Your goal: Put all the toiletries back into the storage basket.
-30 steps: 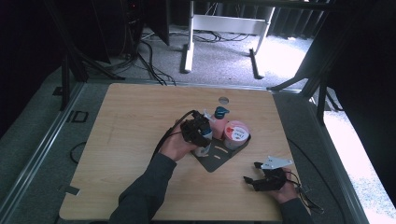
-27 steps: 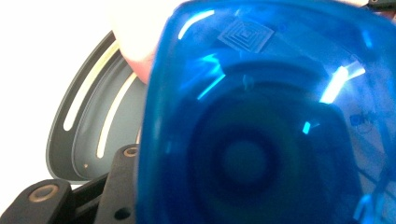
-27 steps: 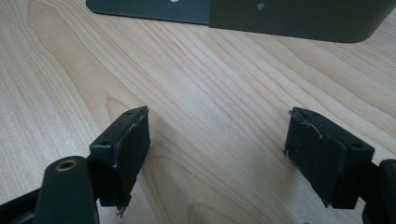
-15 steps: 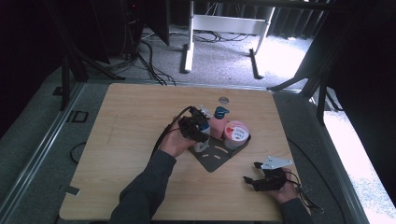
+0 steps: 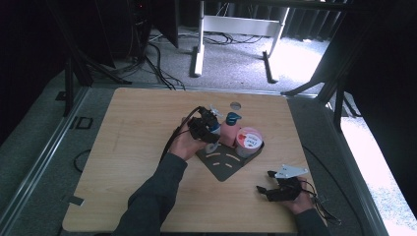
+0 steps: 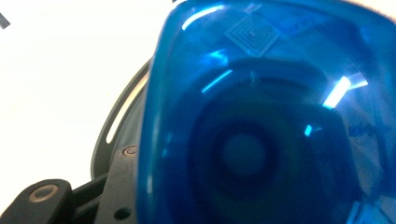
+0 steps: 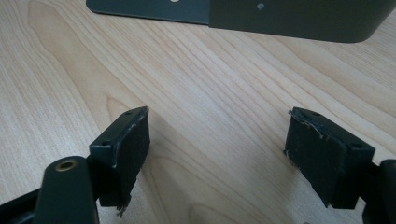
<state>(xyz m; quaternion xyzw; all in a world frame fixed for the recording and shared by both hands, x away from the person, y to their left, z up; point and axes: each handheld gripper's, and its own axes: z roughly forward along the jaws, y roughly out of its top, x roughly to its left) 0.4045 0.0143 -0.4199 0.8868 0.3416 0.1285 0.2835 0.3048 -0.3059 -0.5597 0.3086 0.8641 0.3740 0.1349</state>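
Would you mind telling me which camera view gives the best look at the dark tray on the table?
The high view: it takes in the whole dark tray, slots included, with the pink tub standing on it. The right gripper view catches just its near edge across the wood. The left gripper view shows a sliver beside a blue thing.

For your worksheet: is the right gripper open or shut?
Open. The right gripper has its jaws standing wide apart, with bare wooden table between them.
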